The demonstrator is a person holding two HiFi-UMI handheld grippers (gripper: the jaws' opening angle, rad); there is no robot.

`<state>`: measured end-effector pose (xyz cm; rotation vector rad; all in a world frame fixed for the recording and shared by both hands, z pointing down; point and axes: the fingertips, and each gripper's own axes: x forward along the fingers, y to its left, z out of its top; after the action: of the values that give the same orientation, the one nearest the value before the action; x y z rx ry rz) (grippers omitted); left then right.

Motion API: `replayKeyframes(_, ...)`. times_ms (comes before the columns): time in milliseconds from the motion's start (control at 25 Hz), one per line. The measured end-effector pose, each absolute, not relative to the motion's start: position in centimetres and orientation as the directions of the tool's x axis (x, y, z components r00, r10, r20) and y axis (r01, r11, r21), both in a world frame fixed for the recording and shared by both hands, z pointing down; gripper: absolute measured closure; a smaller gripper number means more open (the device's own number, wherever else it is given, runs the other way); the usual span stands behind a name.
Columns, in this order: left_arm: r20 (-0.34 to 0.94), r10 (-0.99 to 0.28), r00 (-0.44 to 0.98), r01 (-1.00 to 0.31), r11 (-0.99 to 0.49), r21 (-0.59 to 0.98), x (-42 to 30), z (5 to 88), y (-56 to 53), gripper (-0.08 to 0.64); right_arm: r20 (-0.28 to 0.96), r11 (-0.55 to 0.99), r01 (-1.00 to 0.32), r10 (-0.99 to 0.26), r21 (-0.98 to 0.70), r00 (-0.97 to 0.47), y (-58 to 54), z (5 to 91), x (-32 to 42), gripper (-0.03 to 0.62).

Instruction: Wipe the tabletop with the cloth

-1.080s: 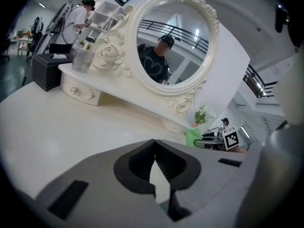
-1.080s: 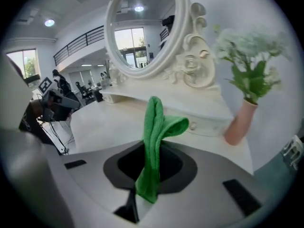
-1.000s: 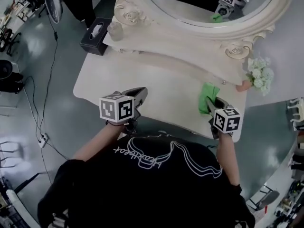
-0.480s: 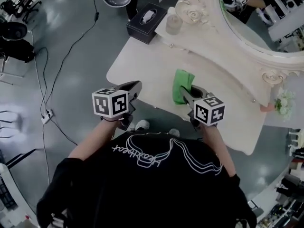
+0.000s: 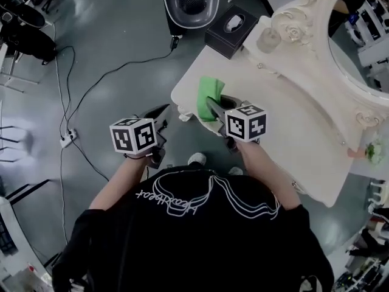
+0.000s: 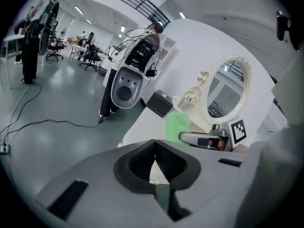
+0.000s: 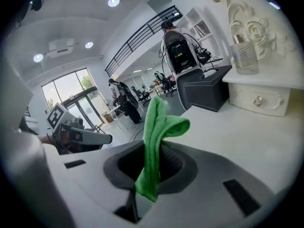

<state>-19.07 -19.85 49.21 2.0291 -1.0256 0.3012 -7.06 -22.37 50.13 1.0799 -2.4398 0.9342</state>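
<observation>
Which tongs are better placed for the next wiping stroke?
Right. The right tongs are shut on the green cloth, which is over the tabletop at its near corner. The left tongs are shut, empty, and held over the floor.

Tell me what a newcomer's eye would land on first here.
The bright green cloth stands out first, pinched in the right hand-held gripper near the left end of the white table. Next comes the ornate cream mirror along the table's far side. Then the left hand-held gripper, shut and empty, off the table over the grey floor.
</observation>
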Motion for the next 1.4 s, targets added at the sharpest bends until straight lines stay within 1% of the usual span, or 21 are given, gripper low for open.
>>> replayKeyframes(240,0.535,-0.575,0.619,-0.762,-0.273,0.587,-22.8,50.4,-18.7,0.557,0.574,0.558,-0.754,-0.509,-0.347,-0.641,-25.6,52.0,-13.0,0.535)
replayKeyframes(400,0.531,-0.59,0.608,-0.763,-0.251,0.596,-24.4,50.8,-18.3,0.557,0.625,0.583,-0.766,-0.498,-0.272,-0.601,-26.8,53.7,-14.9,0.535)
replayKeyframes(560,0.531,-0.598,0.601,-0.763,-0.23,0.604,-25.3,51.2,-18.0,0.557,0.679,0.577,-0.789,-0.493,-0.212,-0.544,-27.8,55.7,-14.7,0.535)
replayKeyframes(760,0.532,-0.6,0.598,-0.763,-0.224,0.606,-25.5,51.5,-18.0,0.557,0.7,0.573,-0.797,-0.489,-0.191,-0.52,-28.1,56.4,-14.3,0.535)
replayKeyframes(1080,0.533,-0.589,0.608,-0.762,-0.244,0.6,-25.0,51.0,-18.3,0.557,0.714,0.584,-0.797,-0.49,-0.156,-0.5,-28.0,56.5,-13.7,0.534)
replayKeyframes(1400,0.53,-0.566,0.632,-0.751,-0.277,0.599,-23.5,50.8,-18.9,0.556,0.714,0.548,-0.821,-0.509,-0.162,-0.48,-27.4,56.5,-11.2,0.534)
